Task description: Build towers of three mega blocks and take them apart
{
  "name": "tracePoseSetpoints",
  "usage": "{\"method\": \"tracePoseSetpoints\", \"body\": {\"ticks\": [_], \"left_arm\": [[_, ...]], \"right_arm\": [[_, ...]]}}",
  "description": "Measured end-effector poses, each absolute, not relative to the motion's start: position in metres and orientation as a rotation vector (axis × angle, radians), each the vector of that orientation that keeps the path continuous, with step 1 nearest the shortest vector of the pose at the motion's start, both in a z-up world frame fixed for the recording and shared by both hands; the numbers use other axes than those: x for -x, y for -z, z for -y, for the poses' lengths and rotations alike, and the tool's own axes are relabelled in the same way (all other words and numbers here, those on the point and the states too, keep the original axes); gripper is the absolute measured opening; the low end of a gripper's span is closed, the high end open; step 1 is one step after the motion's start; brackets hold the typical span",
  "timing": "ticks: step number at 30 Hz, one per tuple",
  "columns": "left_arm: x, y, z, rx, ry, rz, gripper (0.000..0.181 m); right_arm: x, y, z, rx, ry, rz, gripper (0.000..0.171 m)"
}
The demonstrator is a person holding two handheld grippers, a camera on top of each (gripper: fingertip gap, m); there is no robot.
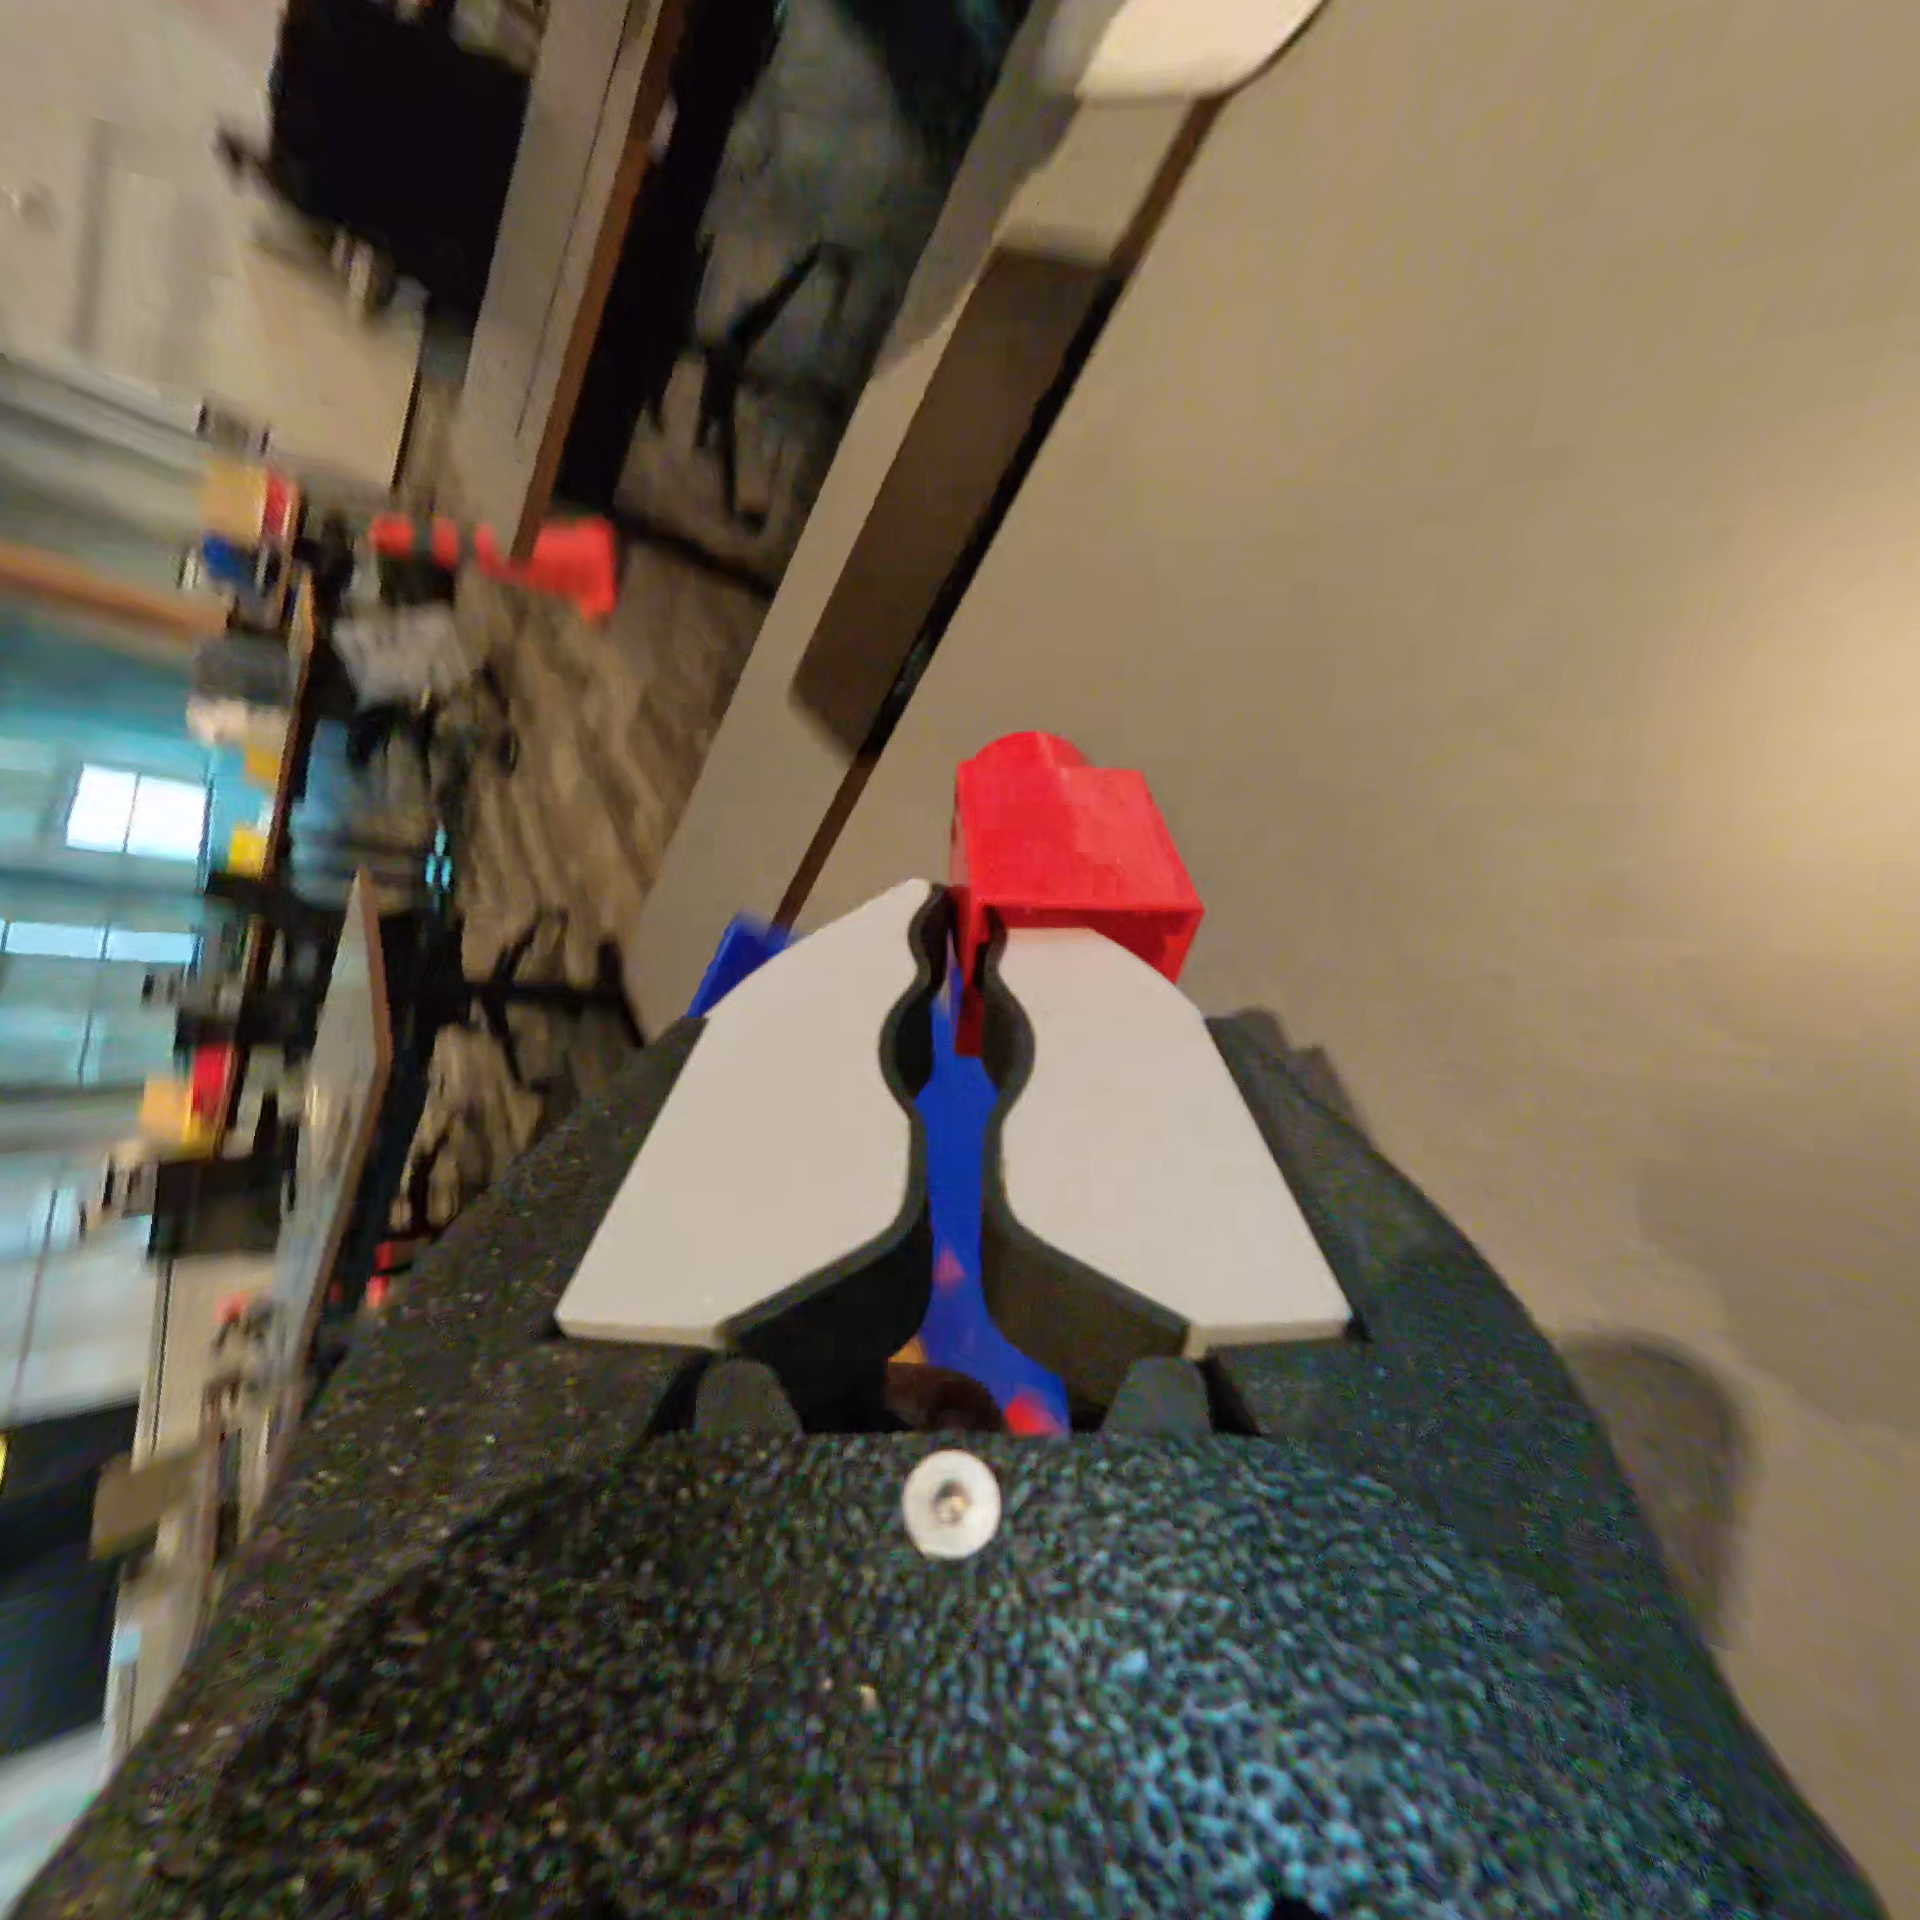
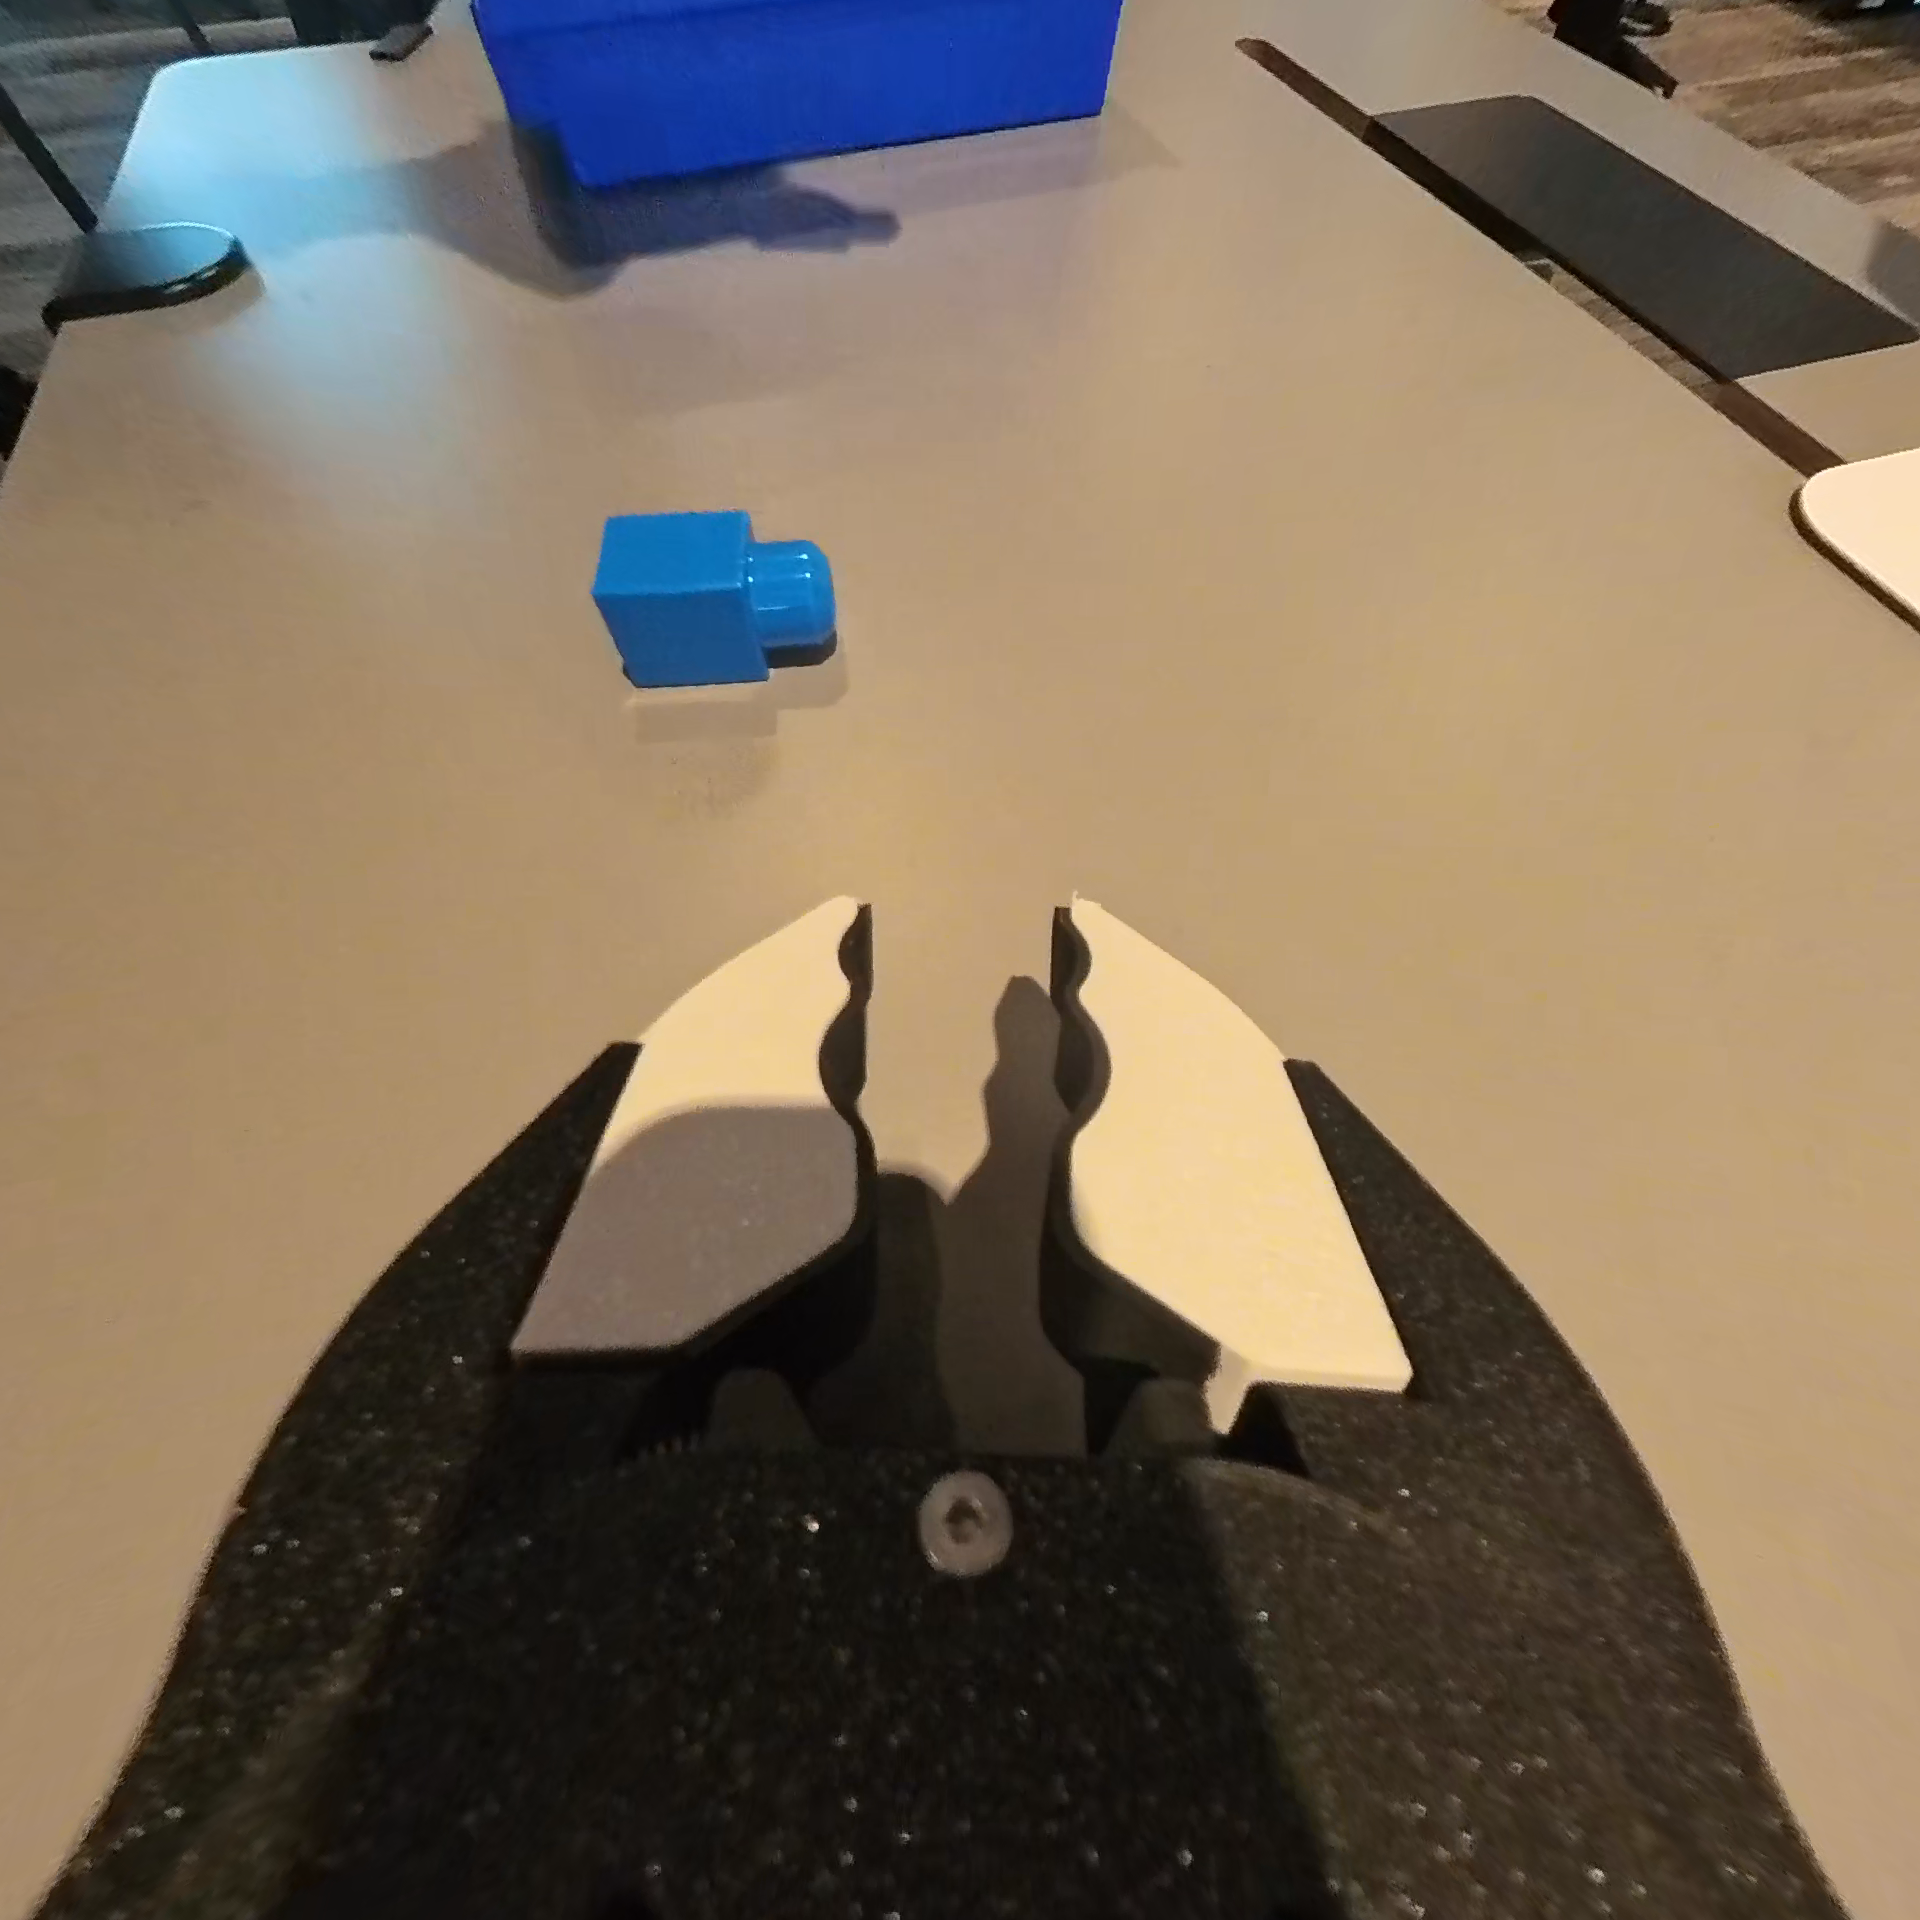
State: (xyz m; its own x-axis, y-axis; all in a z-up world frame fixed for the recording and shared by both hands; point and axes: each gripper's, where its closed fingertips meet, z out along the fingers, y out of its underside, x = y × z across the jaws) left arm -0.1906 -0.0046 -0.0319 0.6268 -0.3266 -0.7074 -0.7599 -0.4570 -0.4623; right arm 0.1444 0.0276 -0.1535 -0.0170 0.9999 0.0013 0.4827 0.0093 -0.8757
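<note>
In the left wrist view my left gripper [image 1: 951, 914] is shut on the edge of a red mega block [image 1: 1070, 852], held in the air with the view tilted sideways. Something dark blue [image 1: 961, 1143] shows through the gap between the fingers and beside the left finger; I cannot tell whether it is a block or the bin. In the right wrist view my right gripper [image 2: 961, 914] is open and empty, low over the grey table [image 2: 1247, 623]. A light blue mega block [image 2: 696, 603] lies on its side ahead and slightly left, stud pointing right.
A blue bin [image 2: 800, 73] stands at the table's far edge. A black round disc [image 2: 145, 265] lies at the far left, a black mat [image 2: 1631, 229] at the far right, and a white board corner [image 2: 1870, 530] at the right edge. The left view's background is blurred. One gripper's finger ends stand about 35 cm off the other's.
</note>
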Motion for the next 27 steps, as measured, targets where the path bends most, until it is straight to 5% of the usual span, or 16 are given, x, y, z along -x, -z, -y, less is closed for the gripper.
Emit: {"method": "tracePoseSetpoints", "body": {"ticks": [6, 11, 13, 18, 23, 27], "left_arm": [[0.042, 0.118, 0.008, 1.984, -0.502, -1.294, 0.003], [0.016, 0.170, 0.026, 2.062, -0.380, -1.438, 0.006], [0.015, 0.173, 0.034, 2.085, -0.316, -1.450, 0.023], [0.018, 0.158, 0.047, 2.107, -0.178, -1.364, 0.057], [0.061, 0.102, 0.047, 2.067, -0.136, -1.133, 0.055], [0.169, 0.052, 0.036, 2.088, -0.304, -0.782, 0.047]], "right_arm": [[-0.145, 0.154, -0.026, 1.544, -0.917, 1.595, 0.033], [-0.146, 0.153, -0.025, 1.534, -0.919, 1.600, 0.033], [-0.146, 0.154, -0.024, 1.529, -0.912, 1.609, 0.033], [-0.145, 0.157, -0.021, 1.514, -0.868, 1.644, 0.033], [-0.144, 0.159, -0.020, 1.509, -0.840, 1.660, 0.033], [-0.144, 0.159, -0.021, 1.512, -0.843, 1.657, 0.033]]}}
